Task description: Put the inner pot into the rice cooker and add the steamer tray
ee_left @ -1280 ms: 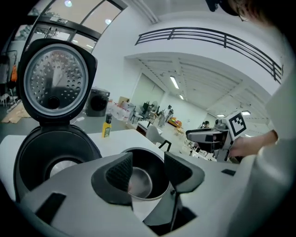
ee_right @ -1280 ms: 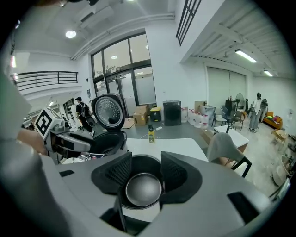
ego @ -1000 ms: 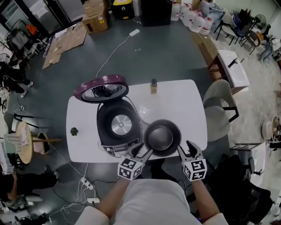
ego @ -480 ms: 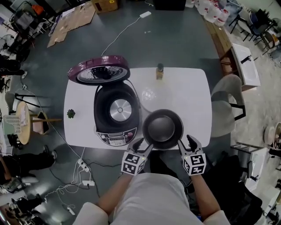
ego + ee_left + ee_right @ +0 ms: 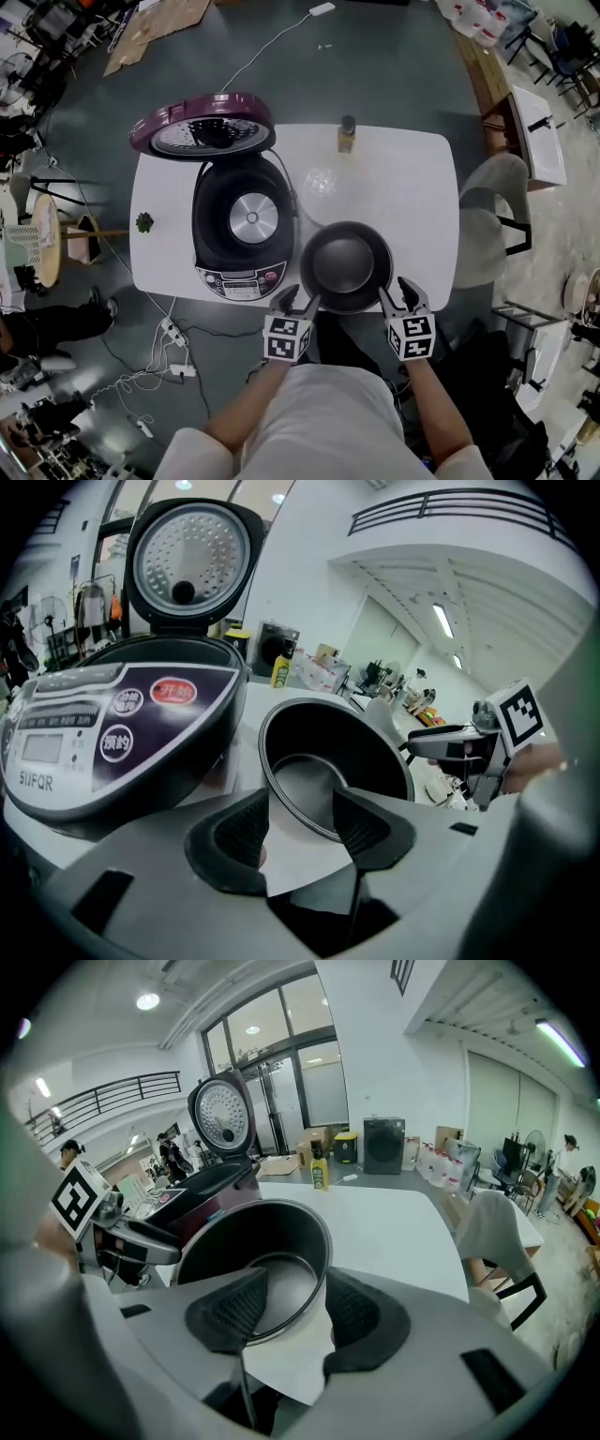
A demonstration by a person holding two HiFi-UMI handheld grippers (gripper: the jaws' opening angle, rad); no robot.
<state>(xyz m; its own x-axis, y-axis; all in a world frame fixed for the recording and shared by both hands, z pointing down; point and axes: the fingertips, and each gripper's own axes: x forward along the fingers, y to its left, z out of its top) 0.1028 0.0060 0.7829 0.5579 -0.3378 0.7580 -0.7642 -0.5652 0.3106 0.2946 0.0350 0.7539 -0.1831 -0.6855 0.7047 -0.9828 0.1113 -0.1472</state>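
The black inner pot (image 5: 345,265) sits at the near edge of the white desk (image 5: 412,187), just right of the open rice cooker (image 5: 242,225), whose purple lid (image 5: 202,131) stands tipped back. The left claw (image 5: 297,300) and right claw (image 5: 397,291) each straddle the pot's near rim, 1 pad inside and 1 outside, jaws apart and not clamped. Bare desk lies right of and beyond the pot. A small bottle (image 5: 347,134) stands at the far edge, a clear object (image 5: 321,180) too faint to identify lies behind the pot, and a tiny green plant (image 5: 143,222) sits left of the cooker. A grey chair (image 5: 487,220) is at the desk's right end.
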